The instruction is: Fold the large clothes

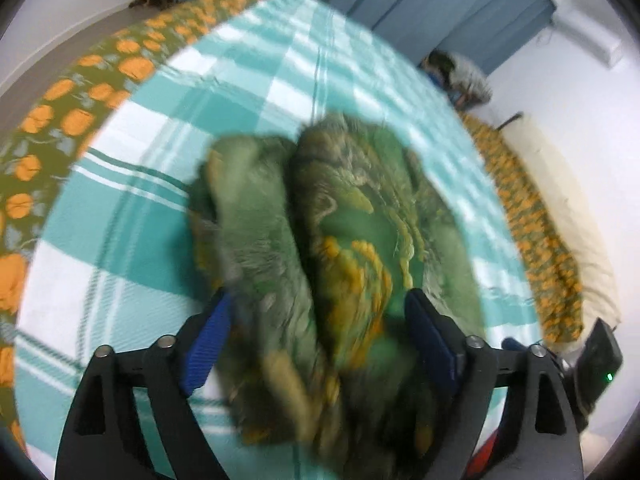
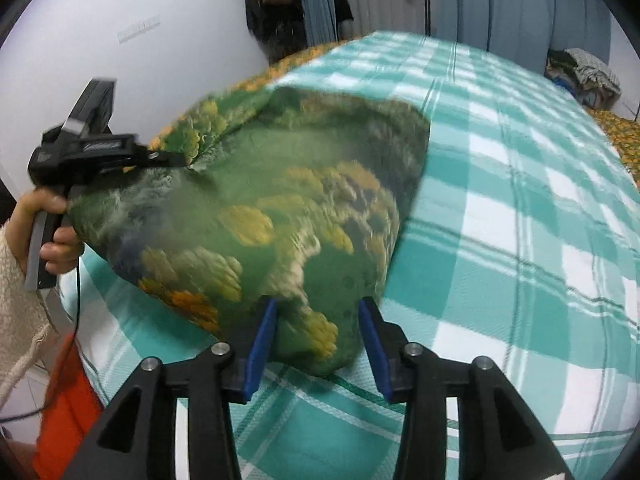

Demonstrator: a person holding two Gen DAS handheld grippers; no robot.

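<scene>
A green garment with yellow and orange flower print (image 1: 340,216) lies bunched in two thick folds on the bed. In the left wrist view it runs between the fingers of my left gripper (image 1: 320,295), whose jaws stand wide open beside it. The right wrist view shows the same garment (image 2: 260,200) as a broad rounded heap. Its near corner sits between the blue pads of my right gripper (image 2: 319,302), which is partly open and not clamped. At the left of that view a hand holds my left gripper (image 2: 176,158) at the garment's far edge. Both views are blurred.
A teal and white checked blanket (image 2: 520,240) covers the bed, over an orange flowered sheet (image 1: 60,120). Blue curtains (image 1: 440,4) hang behind. A pile of clothes (image 2: 584,72) sits past the bed's far corner. An orange-red cloth (image 2: 68,400) hangs at the near left edge.
</scene>
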